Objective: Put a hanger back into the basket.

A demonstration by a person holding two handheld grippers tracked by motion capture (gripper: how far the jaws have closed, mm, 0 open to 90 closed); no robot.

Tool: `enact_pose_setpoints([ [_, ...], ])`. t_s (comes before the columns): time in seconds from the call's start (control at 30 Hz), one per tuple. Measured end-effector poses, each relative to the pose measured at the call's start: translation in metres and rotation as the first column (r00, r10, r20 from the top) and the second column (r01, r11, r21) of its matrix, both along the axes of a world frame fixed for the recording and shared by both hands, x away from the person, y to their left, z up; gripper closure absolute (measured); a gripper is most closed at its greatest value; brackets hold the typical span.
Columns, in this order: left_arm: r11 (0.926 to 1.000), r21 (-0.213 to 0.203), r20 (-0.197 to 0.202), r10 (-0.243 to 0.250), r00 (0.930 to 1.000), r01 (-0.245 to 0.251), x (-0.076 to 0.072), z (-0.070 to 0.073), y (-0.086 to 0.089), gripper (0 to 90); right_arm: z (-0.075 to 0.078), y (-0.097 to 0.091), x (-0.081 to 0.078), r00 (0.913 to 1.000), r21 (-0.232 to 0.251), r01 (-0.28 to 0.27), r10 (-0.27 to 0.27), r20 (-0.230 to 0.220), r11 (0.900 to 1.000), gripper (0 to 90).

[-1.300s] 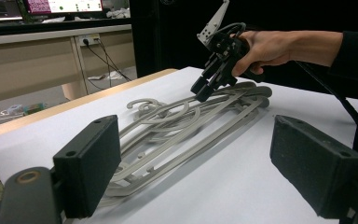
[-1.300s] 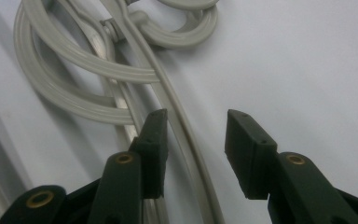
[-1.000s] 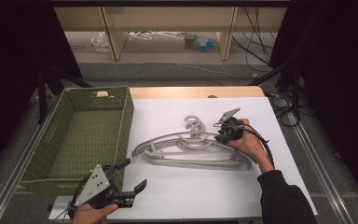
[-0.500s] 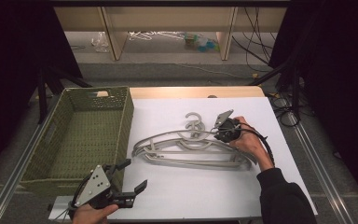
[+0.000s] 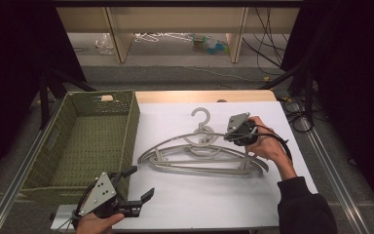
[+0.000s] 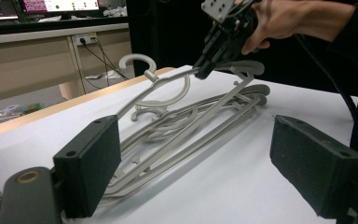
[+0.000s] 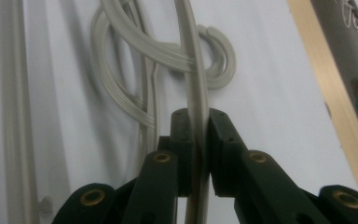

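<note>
My right gripper (image 5: 233, 132) pinches the top hanger's (image 5: 175, 141) arm; my left gripper (image 5: 132, 187), at seven o'clock, waits spread. The basket (image 5: 131, 122) holds nothing yet.

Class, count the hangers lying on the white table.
2, stacked beside the basket. The top hanger is lifted at one end by the right claw; the lower hanger lies flat. A third could hide underneath.
</note>
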State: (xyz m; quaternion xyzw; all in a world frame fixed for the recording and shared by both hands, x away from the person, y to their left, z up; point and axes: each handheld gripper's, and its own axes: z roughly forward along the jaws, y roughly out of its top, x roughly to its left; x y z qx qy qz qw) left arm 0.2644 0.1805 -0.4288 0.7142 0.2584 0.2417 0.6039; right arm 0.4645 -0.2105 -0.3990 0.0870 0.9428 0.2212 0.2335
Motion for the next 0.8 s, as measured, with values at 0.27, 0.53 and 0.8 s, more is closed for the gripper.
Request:
enact_pose_setpoints([
  [0.27,0.9987,0.051,-0.012,0.010,0.9999,-0.009,0.007,0.012,-0.016,15.8,0.026,0.002,-0.027,0.9974,0.013,-0.058,0.057,0.043,0.9982,82.0],
  [0.53,0.9860,0.151,-0.142,0.092,0.9856,-0.071,0.044,0.030,-0.052,22.0,0.040,0.003,-0.051,0.9909,0.025,-0.111,0.108,0.080,0.9935,82.0],
  [0.8,0.9816,0.187,-0.179,0.071,0.9813,-0.037,0.078,0.036,-0.077,27.3,0.046,0.004,-0.063,0.9820,0.020,-0.159,0.156,0.107,0.9871,82.0],
])
